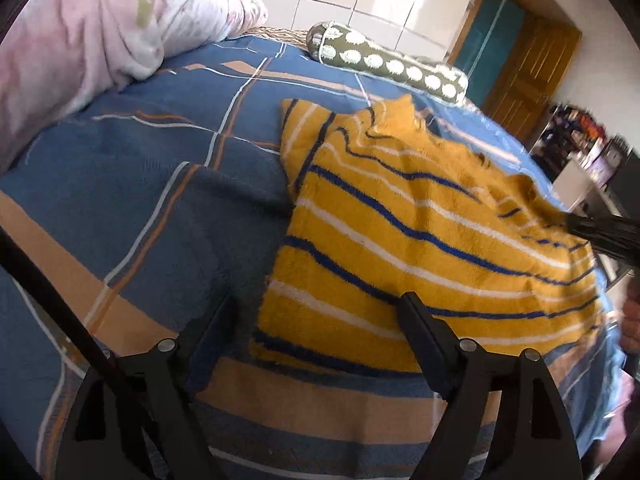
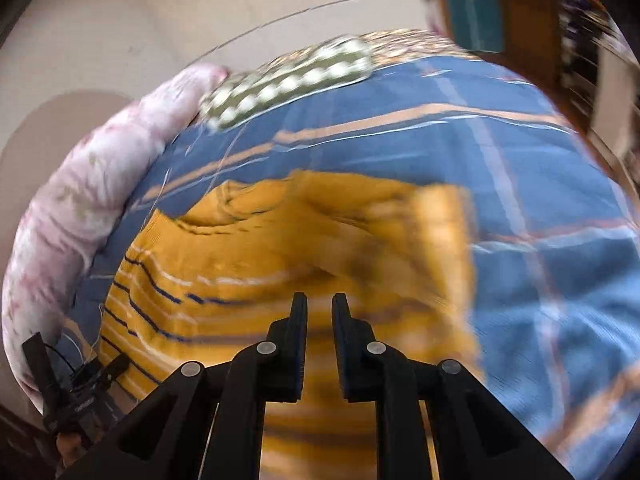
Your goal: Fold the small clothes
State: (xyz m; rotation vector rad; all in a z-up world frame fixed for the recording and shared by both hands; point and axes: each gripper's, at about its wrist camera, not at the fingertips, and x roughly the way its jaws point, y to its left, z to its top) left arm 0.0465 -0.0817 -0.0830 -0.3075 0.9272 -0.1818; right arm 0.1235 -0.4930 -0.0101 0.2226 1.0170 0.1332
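Nearest the left wrist camera, the left gripper (image 1: 316, 304) hovers low over the bed (image 1: 168, 184) with its jaws spread wide and holding nothing; one finger lies over the near hem of the yellow striped sweater (image 1: 404, 216), the other over the bare blue plaid cover. The sweater lies spread on the bed, its blue and white stripes running across, one sleeve folded in at the far left corner. At its right edge the right gripper (image 1: 600, 232) reaches in, and the cloth there rises toward it in a ridge.

In the blurred right wrist view, the right gripper (image 2: 320, 300) shows its jaws drawn close with a narrow gap; whether cloth is pinched cannot be told. A pink floral quilt (image 1: 92, 36) and a green spotted bolster (image 1: 384, 60) rest along the far side of the bed.
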